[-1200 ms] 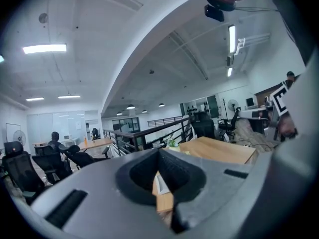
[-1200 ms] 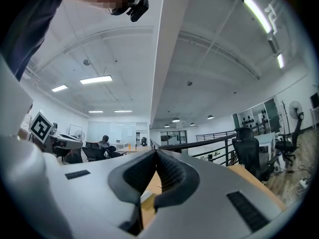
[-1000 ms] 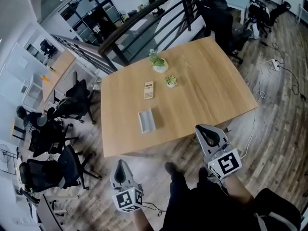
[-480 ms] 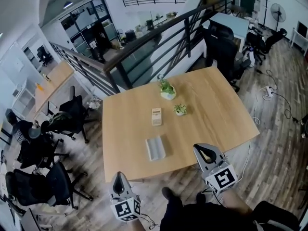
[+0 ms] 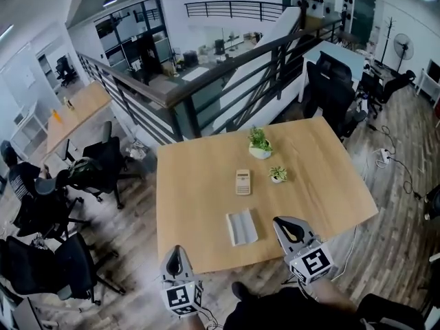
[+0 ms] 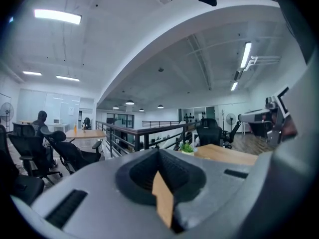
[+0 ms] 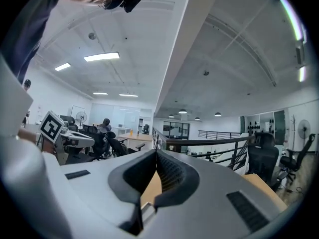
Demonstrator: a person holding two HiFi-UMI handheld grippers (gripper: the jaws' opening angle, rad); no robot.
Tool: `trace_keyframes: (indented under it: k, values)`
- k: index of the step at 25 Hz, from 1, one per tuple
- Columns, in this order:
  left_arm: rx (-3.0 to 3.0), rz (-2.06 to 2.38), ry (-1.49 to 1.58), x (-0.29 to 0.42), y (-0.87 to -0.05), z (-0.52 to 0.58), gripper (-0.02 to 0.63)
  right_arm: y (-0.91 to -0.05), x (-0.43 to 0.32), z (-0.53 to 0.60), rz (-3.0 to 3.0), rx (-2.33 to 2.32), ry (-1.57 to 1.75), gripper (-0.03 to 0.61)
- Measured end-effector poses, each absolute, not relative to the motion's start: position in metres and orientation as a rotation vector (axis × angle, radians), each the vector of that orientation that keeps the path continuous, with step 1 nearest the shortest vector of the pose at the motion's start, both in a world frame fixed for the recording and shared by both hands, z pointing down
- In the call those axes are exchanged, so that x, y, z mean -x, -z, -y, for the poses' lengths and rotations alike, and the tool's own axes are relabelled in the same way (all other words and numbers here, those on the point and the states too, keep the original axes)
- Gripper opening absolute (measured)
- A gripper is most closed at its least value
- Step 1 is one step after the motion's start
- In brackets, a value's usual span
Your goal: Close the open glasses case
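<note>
The open glasses case (image 5: 242,227), pale grey, lies flat near the front edge of the wooden table (image 5: 323,184). My left gripper (image 5: 174,251) hovers at the table's front left edge, left of the case and apart from it. Right of the case, my right gripper (image 5: 291,224) reaches over the front edge without touching it. In the left gripper view the left gripper (image 6: 158,151) has its jaws together at the tip with nothing held. The right gripper (image 7: 156,152) in its own view is likewise shut and empty. The case is hidden in both gripper views.
A calculator (image 5: 243,181) lies beyond the case, with a small potted plant (image 5: 278,174) to its right and a larger one (image 5: 260,143) further back. A black railing (image 5: 227,67) runs behind the table. Office chairs (image 5: 82,177) stand at the left and another chair (image 5: 333,91) at the far right corner.
The person has stepped toward the table. Both grippers have come forward from over the floor to the table's front edge, and the case now lies between them.
</note>
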State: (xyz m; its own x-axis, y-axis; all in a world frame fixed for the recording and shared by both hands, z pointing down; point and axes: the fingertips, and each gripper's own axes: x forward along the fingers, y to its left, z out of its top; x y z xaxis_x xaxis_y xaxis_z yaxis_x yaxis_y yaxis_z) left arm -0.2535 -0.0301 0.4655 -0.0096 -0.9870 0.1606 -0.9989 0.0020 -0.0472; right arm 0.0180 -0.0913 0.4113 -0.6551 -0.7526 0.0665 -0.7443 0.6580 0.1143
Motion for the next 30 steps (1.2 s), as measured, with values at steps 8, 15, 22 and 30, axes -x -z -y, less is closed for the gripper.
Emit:
trace_keyframes:
  k: [8, 15, 22, 30]
  values:
    - [-2.187, 2.131, -0.203, 0.268, -0.47, 0.049, 0.0, -0.419, 0.012, 0.106, 2.772, -1.278, 0.073, 0.015]
    - [-2.168, 2.179, -0.229, 0.263, -0.459, 0.07, 0.0, -0.42, 0.021, 0.132, 2.821, -1.23, 0.07, 0.015]
    - [-2.167, 2.213, -0.255, 0.243, -0.451, 0.099, 0.0, -0.421, 0.014, 0.16, 2.841, -1.213, 0.068, 0.015]
    - [-2.182, 2.125, -0.293, 0.23, -0.465, 0.106, 0.0, -0.45, 0.003, 0.17, 2.797, -1.252, -0.07, 0.017]
